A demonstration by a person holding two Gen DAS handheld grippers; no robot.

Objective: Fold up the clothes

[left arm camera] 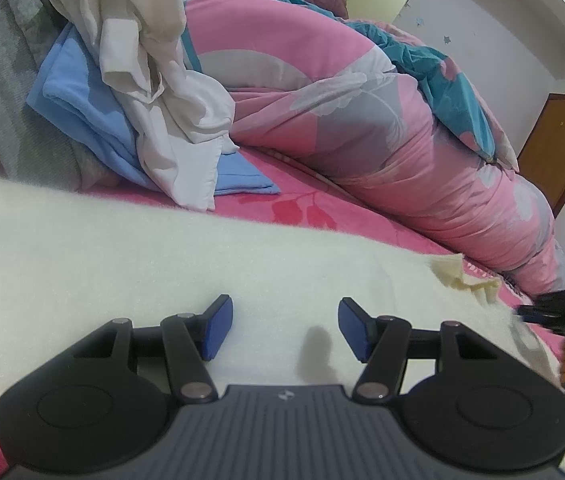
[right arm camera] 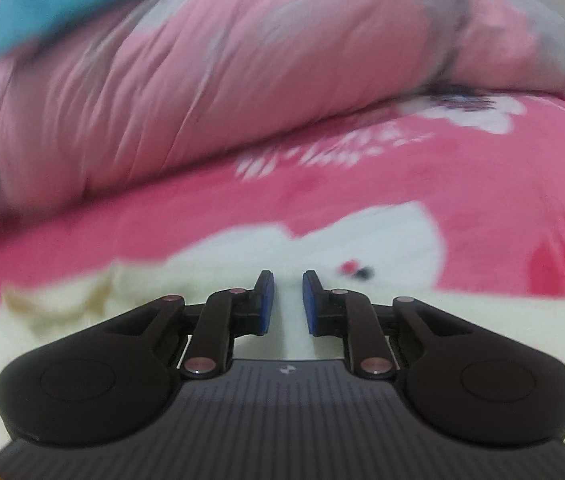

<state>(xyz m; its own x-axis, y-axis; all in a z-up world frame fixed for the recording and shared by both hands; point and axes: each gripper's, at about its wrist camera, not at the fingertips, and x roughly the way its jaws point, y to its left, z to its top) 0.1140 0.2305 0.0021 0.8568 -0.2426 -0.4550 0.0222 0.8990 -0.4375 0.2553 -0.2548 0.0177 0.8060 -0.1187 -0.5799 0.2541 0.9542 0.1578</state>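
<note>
Left gripper [left arm camera: 284, 330] fingers open, empty; right gripper [right arm camera: 287, 300] fingers barely parted, empty. White fleece garment [left arm camera: 122, 248], lower frame: soft, light, floppy; pinch its edge.

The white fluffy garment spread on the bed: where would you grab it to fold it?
Probably at its scalloped edge, coming from the right: the white garment lies flat elsewhere, and only that free border gives the right gripper something to pinch.

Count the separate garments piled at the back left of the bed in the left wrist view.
3: a white garment on top, a blue one beneath it, a grey one at far left. More may be hidden.
</note>
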